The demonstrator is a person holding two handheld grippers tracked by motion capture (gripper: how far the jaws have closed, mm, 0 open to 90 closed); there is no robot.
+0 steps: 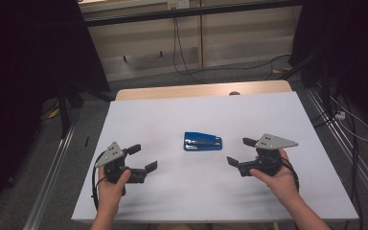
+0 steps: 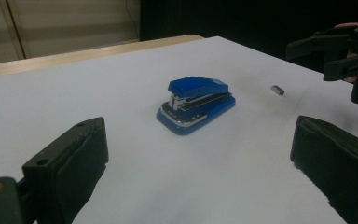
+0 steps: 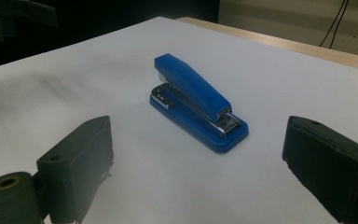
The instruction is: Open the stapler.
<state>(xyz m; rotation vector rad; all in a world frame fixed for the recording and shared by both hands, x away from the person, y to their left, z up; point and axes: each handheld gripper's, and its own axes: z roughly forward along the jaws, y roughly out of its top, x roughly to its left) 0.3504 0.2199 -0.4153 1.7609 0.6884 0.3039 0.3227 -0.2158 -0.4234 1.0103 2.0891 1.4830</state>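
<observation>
Small blue plastic-and-metal stapler [image 1: 202, 142] sits mid white table [image 1: 172, 191], left gripper [image 1: 142, 158] and right gripper [image 1: 236, 152] either side of it, both wide open and empty, so I'd guess nothing's started, next is reaching in.

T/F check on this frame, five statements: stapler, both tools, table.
1. The blue stapler lies on the white table between the two tools. True.
2. The left tool is shut on the stapler. False: its jaws stand open, apart from the stapler.
3. The right tool is open and holds nothing. True.
4. The stapler stands upright on its end. False: it rests flat on its base.
5. A small grey piece lies on the table beside the stapler. True, seen in the left gripper view.
</observation>
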